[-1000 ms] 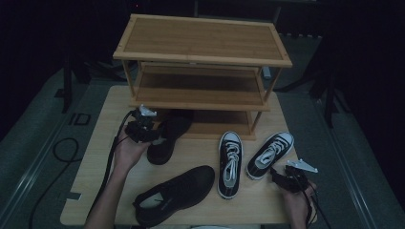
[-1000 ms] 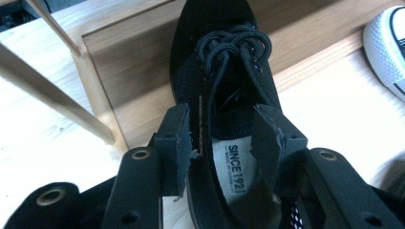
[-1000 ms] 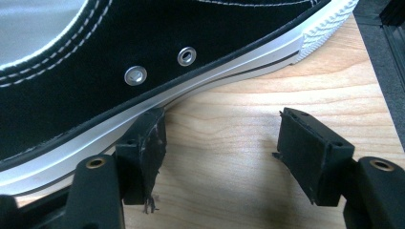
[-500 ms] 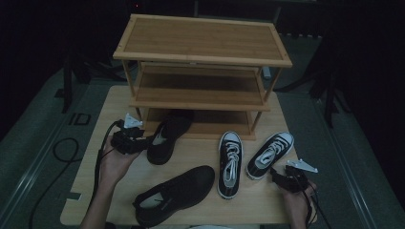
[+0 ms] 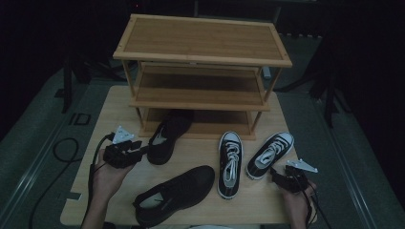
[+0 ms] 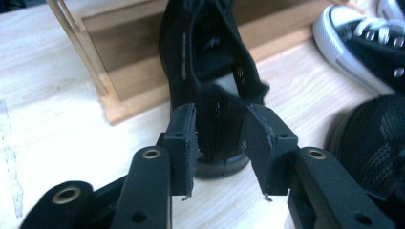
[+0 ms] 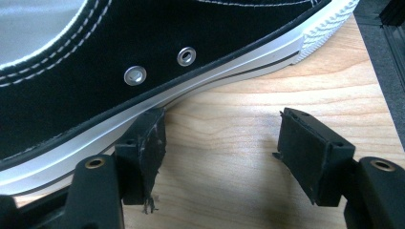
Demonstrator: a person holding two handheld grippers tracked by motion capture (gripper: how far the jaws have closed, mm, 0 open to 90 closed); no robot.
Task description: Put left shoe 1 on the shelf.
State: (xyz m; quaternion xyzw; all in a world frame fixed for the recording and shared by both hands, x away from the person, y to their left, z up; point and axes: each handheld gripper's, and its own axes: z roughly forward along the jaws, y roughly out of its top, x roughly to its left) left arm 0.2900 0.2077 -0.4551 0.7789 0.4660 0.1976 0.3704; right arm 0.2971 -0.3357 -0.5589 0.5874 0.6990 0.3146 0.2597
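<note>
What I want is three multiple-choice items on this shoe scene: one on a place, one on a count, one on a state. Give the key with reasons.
1. Where does the toe of the black shoe nearest the shoe rack lie?
A. on the top shelf
B. in the bottom tier
C. off the table

2. How many shoes are on the table?
A. two
B. four
C. six

3. How are the right tongs?
A. open, empty
B. shut on a lace
C. shut on the rack

Key: B, its toe sits under the lowest shelf; B, two black shoes and two black-and-white canvas sneakers; A, bare wood shows between the pads.
</note>
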